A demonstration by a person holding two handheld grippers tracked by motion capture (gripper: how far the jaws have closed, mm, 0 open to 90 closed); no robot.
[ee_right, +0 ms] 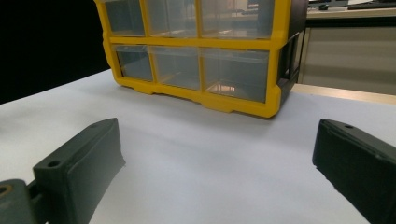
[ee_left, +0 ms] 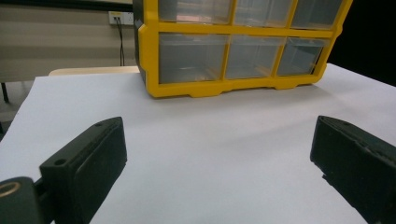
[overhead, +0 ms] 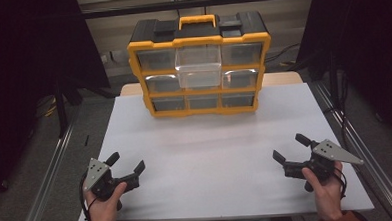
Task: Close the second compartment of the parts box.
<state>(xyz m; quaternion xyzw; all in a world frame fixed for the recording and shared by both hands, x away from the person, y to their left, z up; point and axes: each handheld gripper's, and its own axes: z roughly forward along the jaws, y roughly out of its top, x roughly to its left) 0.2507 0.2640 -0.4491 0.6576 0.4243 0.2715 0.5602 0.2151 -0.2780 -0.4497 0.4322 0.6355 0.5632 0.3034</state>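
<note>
**Claws parked wide, one drawer of the organiser already out**

The yellow-and-black drawer organiser (overhead: 199,65) stands upright at the far middle of the white surface (overhead: 206,155), well apart from both hands. Its clear centre drawer (overhead: 198,66) juts forward from the front, while the other drawers around it sit flush in their frames. From what the pictures show, that drawer looks empty, though the plastic is too glary to be sure.

The left claw (overhead: 125,162) rests near the front left edge of the surface, jaws spread wide with nothing between them. The right claw (overhead: 290,147) sits near the front right, equally wide and empty. Both point toward the organiser.

My judgement: the work is at a resting point, with neither claw engaged, and the jutting drawer is the likely thing to be handled, pushed home or pulled clear.

No brand, label or readable writing shows on the organiser or the claws.
</note>
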